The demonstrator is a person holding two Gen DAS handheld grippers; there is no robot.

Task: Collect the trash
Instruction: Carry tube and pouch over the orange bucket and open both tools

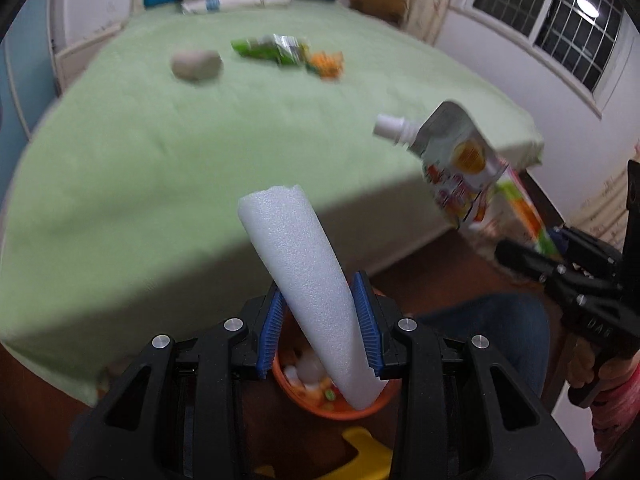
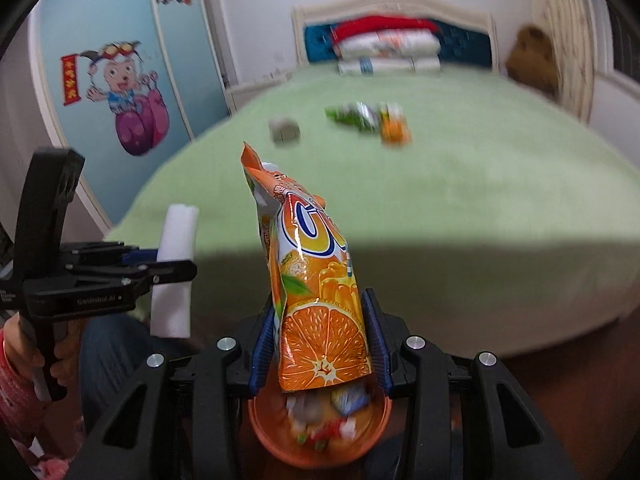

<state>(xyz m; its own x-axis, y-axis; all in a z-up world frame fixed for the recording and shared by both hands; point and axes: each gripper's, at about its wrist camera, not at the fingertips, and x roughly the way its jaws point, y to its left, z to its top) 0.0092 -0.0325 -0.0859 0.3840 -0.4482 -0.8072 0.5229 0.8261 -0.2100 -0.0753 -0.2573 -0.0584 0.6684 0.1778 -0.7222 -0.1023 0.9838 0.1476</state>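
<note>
Left wrist — left tool clamps foam roll | right wrist — right tool clamps orange pouch

The black body of the left gripper carries the readable print "GenRobot.AI", while lettering on the orange jelly pouch stays only partly legible.

A green-covered bed fills the room, folded bedding stacked at its far blue headboard, barred window right, cartoon wardrobe left.
</note>
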